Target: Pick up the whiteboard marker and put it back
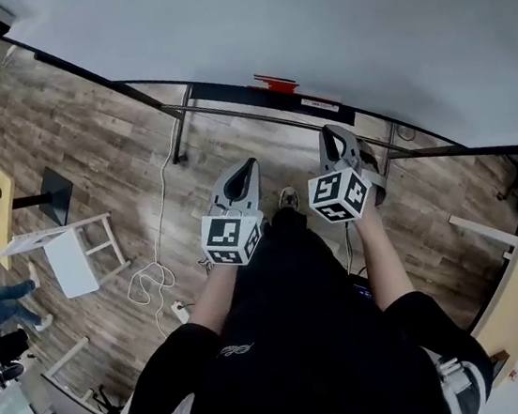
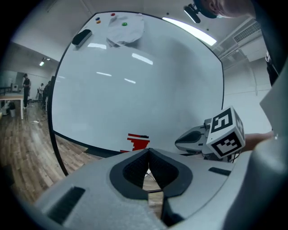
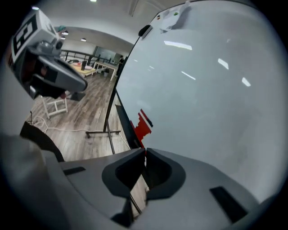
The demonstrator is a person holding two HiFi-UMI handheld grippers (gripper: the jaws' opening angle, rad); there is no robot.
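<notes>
We're holding L gripper [image 2: 148,152] & R gripper [image 3: 145,152] jaws shut, empty; red items [image 2: 138,143] sitting in whiteboard tray [image 1: 225,92], bottom edge.

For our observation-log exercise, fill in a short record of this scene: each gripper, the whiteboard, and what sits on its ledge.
left gripper: shut, nothing between jaws
right gripper: shut, nothing between jaws
whiteboard: upright, facing both grippers
ledge: red items, kind unclear
eraser: near whiteboard's top left

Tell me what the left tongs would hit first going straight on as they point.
Probably the red object on the whiteboard ledge, just beyond the shut left tongs; depth is unclear.
</notes>
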